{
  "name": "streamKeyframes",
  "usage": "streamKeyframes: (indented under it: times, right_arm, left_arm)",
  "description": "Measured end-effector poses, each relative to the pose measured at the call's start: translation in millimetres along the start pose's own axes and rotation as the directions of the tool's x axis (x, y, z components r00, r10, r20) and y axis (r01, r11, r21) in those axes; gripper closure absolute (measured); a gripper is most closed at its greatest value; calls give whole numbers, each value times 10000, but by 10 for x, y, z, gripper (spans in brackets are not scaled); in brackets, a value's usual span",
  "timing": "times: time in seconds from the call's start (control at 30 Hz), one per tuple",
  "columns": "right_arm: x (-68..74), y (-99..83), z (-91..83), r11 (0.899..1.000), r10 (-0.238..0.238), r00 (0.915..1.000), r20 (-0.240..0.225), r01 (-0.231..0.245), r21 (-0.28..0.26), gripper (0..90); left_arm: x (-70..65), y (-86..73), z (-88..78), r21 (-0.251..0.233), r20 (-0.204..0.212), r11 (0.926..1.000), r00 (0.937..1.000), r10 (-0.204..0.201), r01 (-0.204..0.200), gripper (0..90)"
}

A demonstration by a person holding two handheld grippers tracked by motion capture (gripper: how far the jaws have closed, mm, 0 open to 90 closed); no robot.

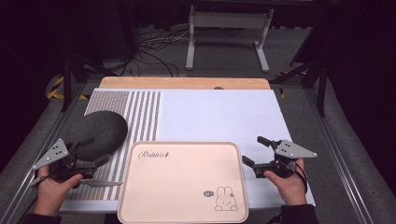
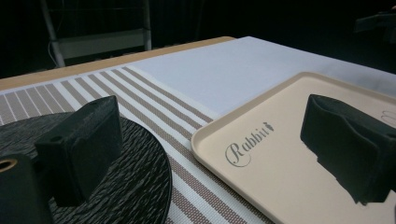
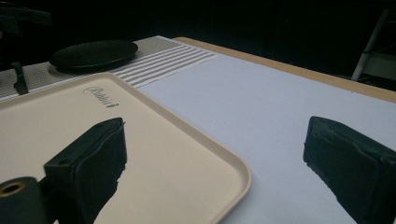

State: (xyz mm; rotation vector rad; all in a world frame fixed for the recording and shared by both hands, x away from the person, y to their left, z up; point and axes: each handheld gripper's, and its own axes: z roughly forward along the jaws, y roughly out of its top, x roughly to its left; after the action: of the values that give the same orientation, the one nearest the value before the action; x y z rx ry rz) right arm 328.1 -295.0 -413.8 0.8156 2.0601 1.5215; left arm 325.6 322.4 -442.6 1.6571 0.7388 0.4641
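Starting at the lower left of the high view, my left tongs stand wide open and empty, one jaw over the single dark woven mat on the striped cloth, which I judge light, floppy and rough enough not to slip, best pinched at its near rim. The one beige tray at lower centre looks stiff, light and smooth, so I'd take its raised edge. At lower right, my right tongs gape empty beside the tray's right rim on the desk.

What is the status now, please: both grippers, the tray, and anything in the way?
Left gripper open, empty, over dark round mat. Right gripper open, empty, beside tray. Tray bare, untouched. Nothing in the way.
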Motion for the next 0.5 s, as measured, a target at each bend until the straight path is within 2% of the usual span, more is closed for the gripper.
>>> streamKeyframes:
  times: [0.1,0.17,0.5]
  right_arm:
    - [3,8,1,10000,-58,10000,16,58,10,70]
    - [11,6,8,10000,-64,10000,22,64,52,69]
    - [7,4,4,10000,-51,10000,45,51,74,70]
  left_arm:
    - [4,13,-5,62,42,10000,10000,10,-10,62]
    - [2,25,-8,202,45,9997,9999,109,-110,100]
    - [-39,76,13,423,207,9985,9992,349,-357,93]
